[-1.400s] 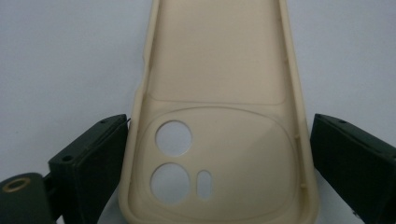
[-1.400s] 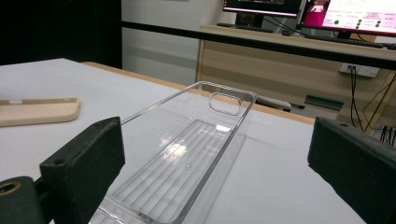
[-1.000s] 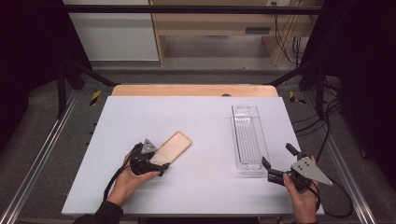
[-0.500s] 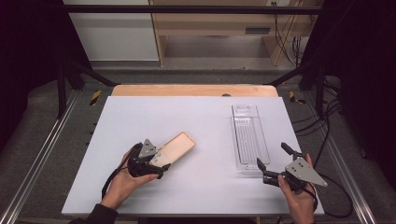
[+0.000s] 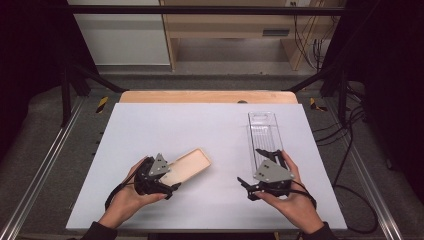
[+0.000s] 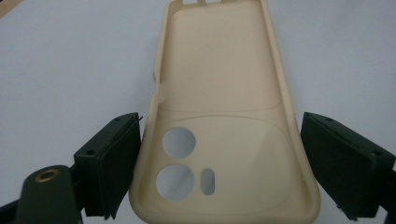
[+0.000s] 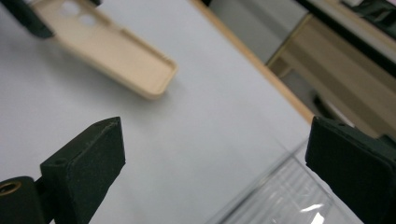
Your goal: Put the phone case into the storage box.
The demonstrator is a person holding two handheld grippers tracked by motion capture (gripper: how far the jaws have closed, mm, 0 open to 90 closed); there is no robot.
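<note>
A beige phone case has its camera-hole end between the jaws of my left gripper, which is shut on it at the table's near left. In the left gripper view the case runs away from the camera, hollow side up, and both black pads press its sides. The right gripper view shows the case tilted a little above the white surface. My right gripper stands open with nothing in it, by the near end of a long clear plastic tray. A corner of that tray appears beside the right jaw.
The white tabletop has a wooden strip along its far edge. Metal rails run down both sides of the table, and black cables hang at the right. Open surface lies between the case and the tray.
My right gripper has moved left from beside the tray to its near end. The left gripper has closed on the case and shifted it slightly right.
</note>
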